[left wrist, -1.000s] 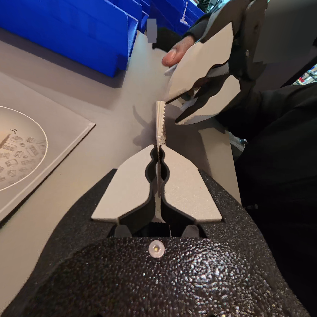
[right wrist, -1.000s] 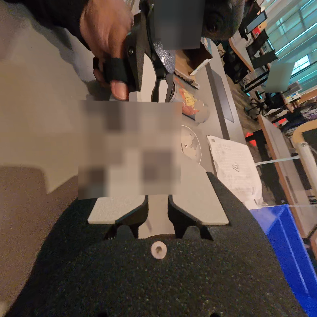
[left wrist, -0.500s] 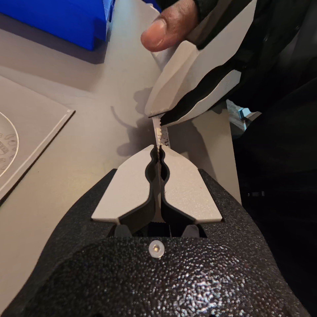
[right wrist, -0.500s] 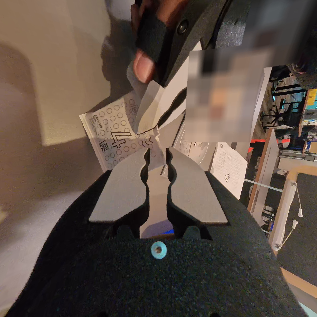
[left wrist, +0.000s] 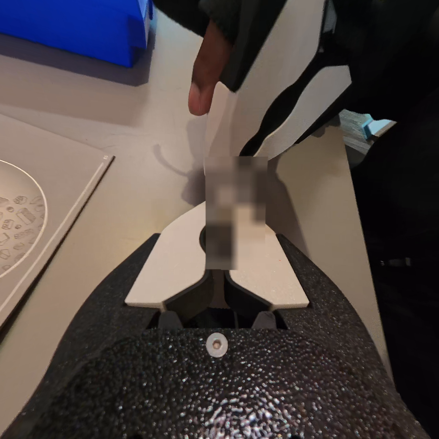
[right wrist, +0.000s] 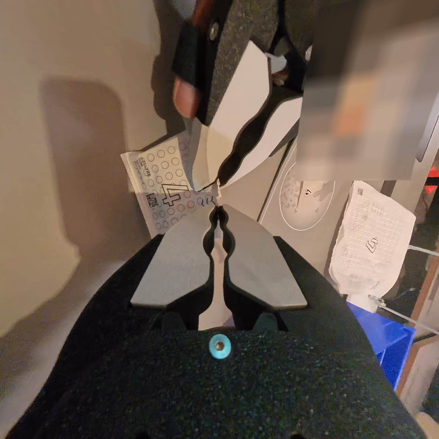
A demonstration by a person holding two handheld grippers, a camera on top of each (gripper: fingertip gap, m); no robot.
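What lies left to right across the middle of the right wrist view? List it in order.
white printed paper bag → right gripper, tips closed on the bag's edge → grey card with a printed circle → crumpled white printed bag

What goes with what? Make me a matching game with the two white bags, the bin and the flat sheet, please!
Things:
1. white bag on the left
2. white bag on the right
3. bin
4. flat sheet

Matches:
A. blue
B. edge pinched by the fingers of both the left gripper and the right gripper
C. lies free, with a ragged edge
D. grey, with a white ring

Pairs: 1-B, 2-C, 3-A, 4-D
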